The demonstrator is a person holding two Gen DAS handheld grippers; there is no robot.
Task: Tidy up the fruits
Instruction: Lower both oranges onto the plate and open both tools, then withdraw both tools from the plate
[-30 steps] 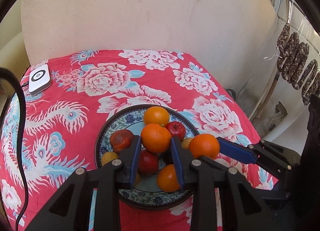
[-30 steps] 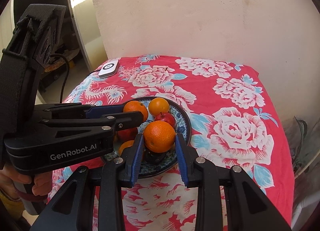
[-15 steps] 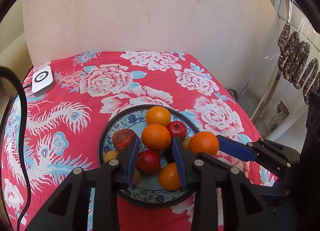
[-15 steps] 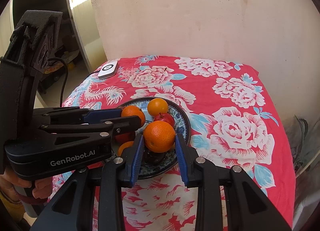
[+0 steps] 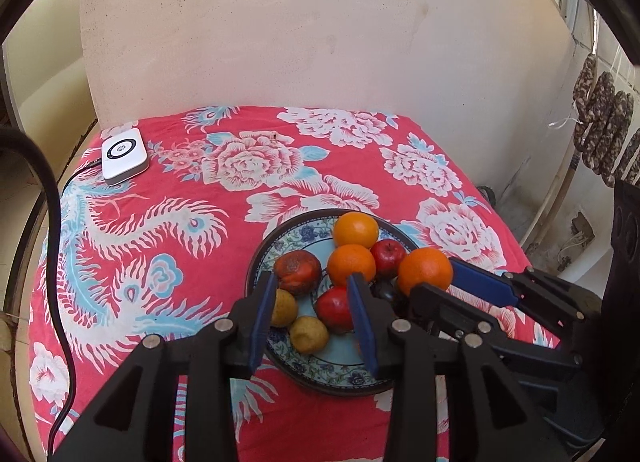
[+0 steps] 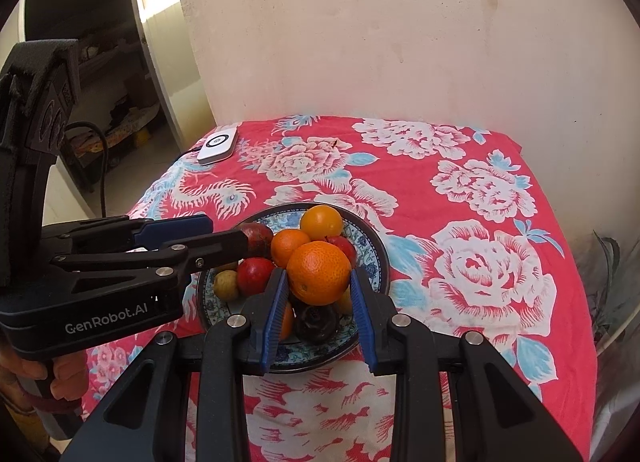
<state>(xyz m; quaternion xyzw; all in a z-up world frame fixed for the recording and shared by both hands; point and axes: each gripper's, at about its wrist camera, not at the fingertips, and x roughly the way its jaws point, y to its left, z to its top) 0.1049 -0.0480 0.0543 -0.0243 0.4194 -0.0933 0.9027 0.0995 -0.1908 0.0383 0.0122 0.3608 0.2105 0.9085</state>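
A blue patterned plate (image 5: 280, 354) (image 6: 376, 250) holds several fruits: oranges, red apples, small yellow fruits, a bruised red fruit (image 5: 297, 271) and a dark fruit (image 6: 316, 322). My right gripper (image 6: 318, 290) is shut on a large orange (image 6: 318, 272) (image 5: 425, 270) and holds it just above the plate's right side. My left gripper (image 5: 312, 308) is open and empty over the plate's near left part, its jaws on either side of a red apple (image 5: 334, 308) and a yellow fruit (image 5: 308, 334) without touching them.
The table has a red floral cloth (image 5: 168, 230). A white charger puck (image 5: 123, 155) (image 6: 218, 146) with a cable lies at the far left corner. A pale wall (image 5: 320, 42) stands behind. Dried sausages (image 5: 604, 130) hang at the right.
My left gripper has let go of an orange, left it on the plate and drawn back to the left. My right gripper still holds its orange, almost still.
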